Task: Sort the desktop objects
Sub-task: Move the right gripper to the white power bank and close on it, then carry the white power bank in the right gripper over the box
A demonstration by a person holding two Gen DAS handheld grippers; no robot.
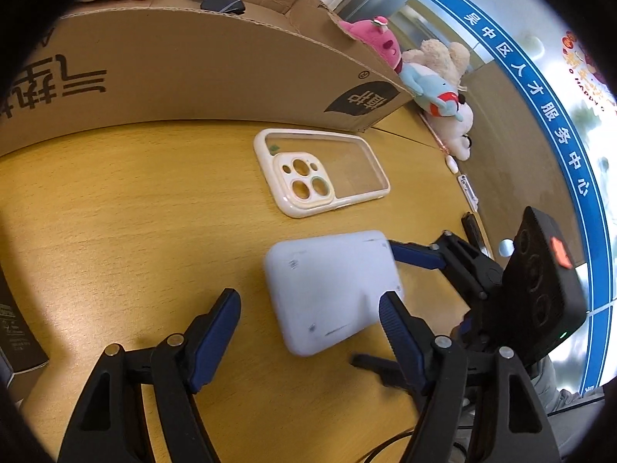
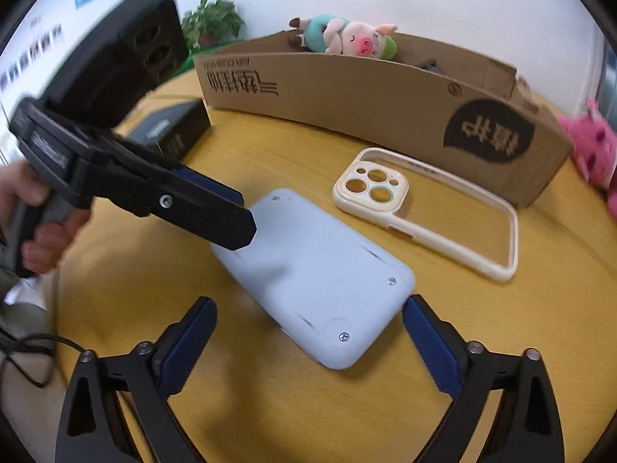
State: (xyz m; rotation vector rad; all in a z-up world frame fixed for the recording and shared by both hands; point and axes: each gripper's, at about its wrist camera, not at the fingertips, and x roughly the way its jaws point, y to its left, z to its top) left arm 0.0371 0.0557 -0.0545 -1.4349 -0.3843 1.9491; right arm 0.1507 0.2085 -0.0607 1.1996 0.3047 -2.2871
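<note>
Left wrist | window banner (image 1: 540, 108) reads 吴中区人才服务中心 | cardboard box (image 1: 193, 69) lettering inverted

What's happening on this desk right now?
A person holds a gripper in each hand. The left gripper and the right gripper, both open, close in on a pale blue rounded plastic device lying flat on the round wooden table; neither grips it. A cream-rimmed clear phone case lies before an open cardboard box.
</note>
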